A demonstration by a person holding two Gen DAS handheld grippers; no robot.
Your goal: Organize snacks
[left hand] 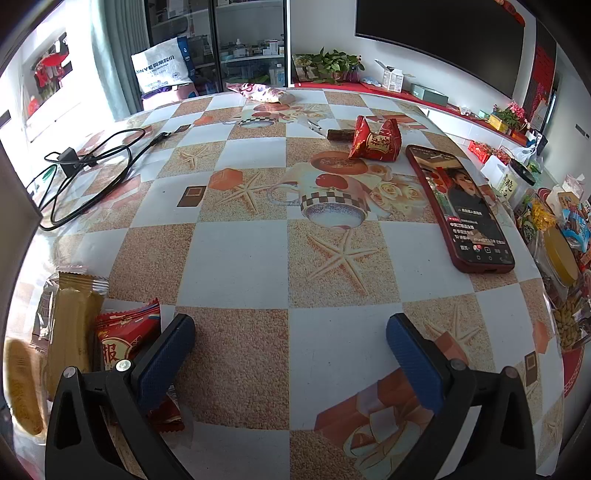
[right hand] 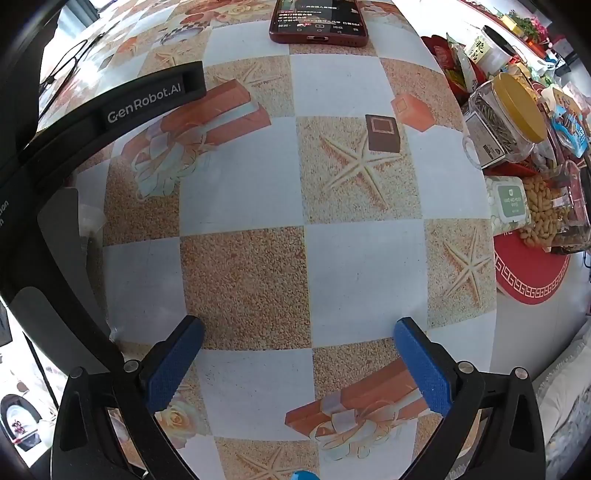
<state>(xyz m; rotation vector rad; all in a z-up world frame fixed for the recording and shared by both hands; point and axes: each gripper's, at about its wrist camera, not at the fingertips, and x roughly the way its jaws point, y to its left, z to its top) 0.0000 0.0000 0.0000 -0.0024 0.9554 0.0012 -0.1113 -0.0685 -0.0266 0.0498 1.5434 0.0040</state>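
Note:
My left gripper (left hand: 290,347) is open and empty, low over the patterned table (left hand: 236,254). Just left of its left finger lie a red snack packet (left hand: 127,332) and gold wrapped snacks (left hand: 74,325). Far ahead lie two red snack packets (left hand: 376,140), a brown bar (left hand: 340,134) and a pink-white bag (left hand: 258,91). My right gripper (right hand: 299,354) is open and empty over bare tablecloth (right hand: 354,266). To its right a red tray (right hand: 532,273) holds peanuts (right hand: 543,214), a yellow-lidded jar (right hand: 502,118) and several snack packs.
A phone in a red case (left hand: 461,206) lies right of centre, screen on; it also shows at the top of the right wrist view (right hand: 317,22). Black cables (left hand: 85,173) lie at the left. The left gripper's body (right hand: 110,122) crosses the right view's left side.

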